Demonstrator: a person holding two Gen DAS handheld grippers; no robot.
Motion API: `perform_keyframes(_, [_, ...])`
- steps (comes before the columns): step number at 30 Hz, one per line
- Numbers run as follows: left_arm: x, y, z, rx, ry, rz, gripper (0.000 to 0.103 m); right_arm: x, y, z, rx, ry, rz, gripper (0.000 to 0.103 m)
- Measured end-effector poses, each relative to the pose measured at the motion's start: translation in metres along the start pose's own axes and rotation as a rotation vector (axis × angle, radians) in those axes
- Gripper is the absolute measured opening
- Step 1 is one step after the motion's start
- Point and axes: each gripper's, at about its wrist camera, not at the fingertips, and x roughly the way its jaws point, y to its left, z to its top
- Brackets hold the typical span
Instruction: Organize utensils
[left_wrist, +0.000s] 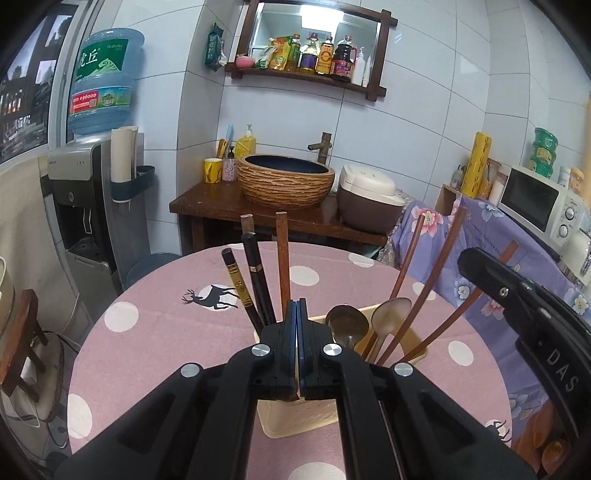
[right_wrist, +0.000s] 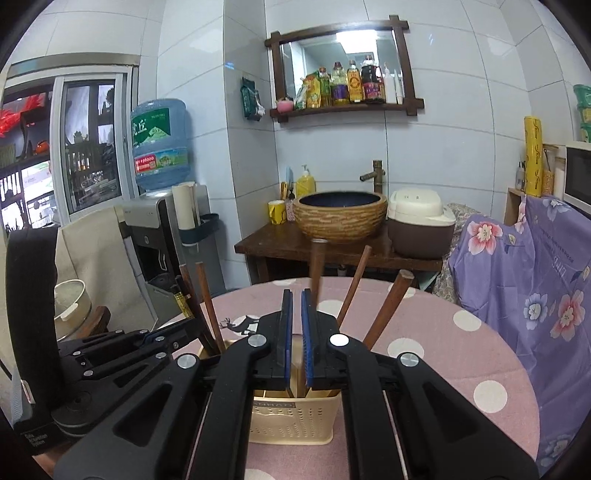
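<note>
A cream utensil holder (left_wrist: 295, 413) stands on the pink polka-dot round table (left_wrist: 147, 332). Its left compartment holds dark and brown chopsticks (left_wrist: 255, 273). Its right compartment holds two spoons (left_wrist: 347, 325) and wooden chopsticks (left_wrist: 436, 273). My left gripper (left_wrist: 296, 310) is shut on a brown chopstick (left_wrist: 282, 254) that stands in the holder. My right gripper (right_wrist: 296, 299) hovers over the holder (right_wrist: 291, 421); its jaws stand slightly apart with nothing between them. A brown handle (right_wrist: 317, 266) rises just behind them. The left gripper (right_wrist: 155, 339) shows at the left in the right wrist view.
Behind the table is a wooden counter (left_wrist: 207, 203) with a woven basin (left_wrist: 286, 179) and a rice cooker (left_wrist: 369, 195). A water dispenser (left_wrist: 81, 206) stands at the left. A purple floral cloth (left_wrist: 517, 266) and a microwave (left_wrist: 539, 203) are at the right.
</note>
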Motion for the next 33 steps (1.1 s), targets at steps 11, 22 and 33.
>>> perform_keyframes(11, [-0.076, 0.028, -0.046, -0.056, -0.156, -0.011, 0.08, -0.099, -0.006, -0.039, -0.032, -0.171, -0.043, 0.079])
perform_keyframes(22, [-0.116, 0.041, -0.16, -0.126, -0.149, -0.012, 0.098, -0.159, 0.004, -0.168, -0.095, -0.127, -0.143, 0.097])
perform_keyframes(33, [-0.163, 0.036, -0.232, -0.034, -0.166, 0.136, 0.098, -0.22, 0.035, -0.251, -0.156, -0.06, -0.133, 0.097])
